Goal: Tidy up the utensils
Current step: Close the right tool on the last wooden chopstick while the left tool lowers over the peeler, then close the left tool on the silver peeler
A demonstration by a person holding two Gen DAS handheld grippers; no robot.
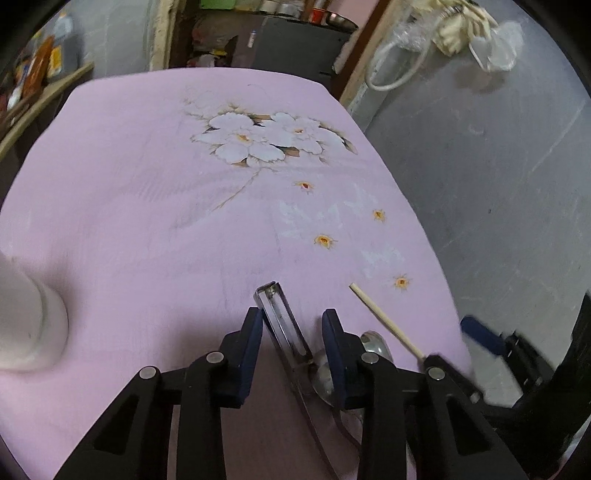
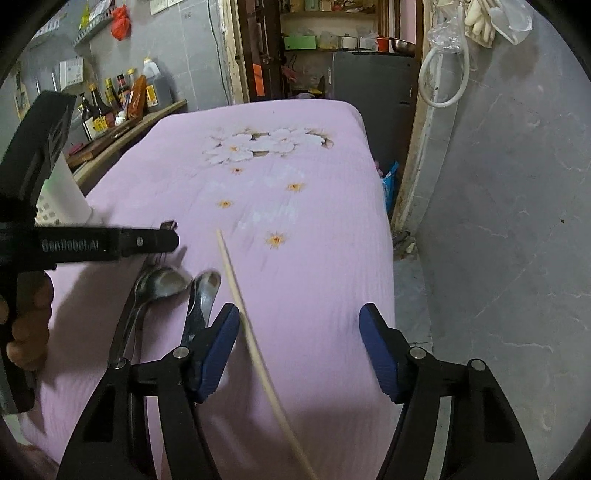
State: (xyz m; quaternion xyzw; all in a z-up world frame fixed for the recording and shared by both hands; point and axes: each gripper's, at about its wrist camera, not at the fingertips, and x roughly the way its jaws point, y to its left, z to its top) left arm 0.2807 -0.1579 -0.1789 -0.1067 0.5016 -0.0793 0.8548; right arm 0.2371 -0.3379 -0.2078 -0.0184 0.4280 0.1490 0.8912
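Left wrist view: I am looking forward along my left gripper [image 1: 291, 332], low and close over the table [image 1: 129, 206], facing the far doorway [image 1: 258, 33].
Right wrist view: I am looking forward along my right gripper [image 2: 299, 332], sitting a little higher and further right, facing that same doorway [image 2: 332, 48].
Shared ground: both views are taking in the flower print [image 1: 266, 138] [image 2: 258, 146], the chopstick [image 1: 384, 317] [image 2: 240, 295] and the spoons [image 1: 373, 343] [image 2: 162, 282].
Cross-sight: my right view is catching the left gripper [image 2: 168, 236] side-on at its left edge.

White lettering reading "GenRobot.AI" is showing along the left gripper [image 2: 168, 236] arm, just beside the white holder [image 2: 70, 199].
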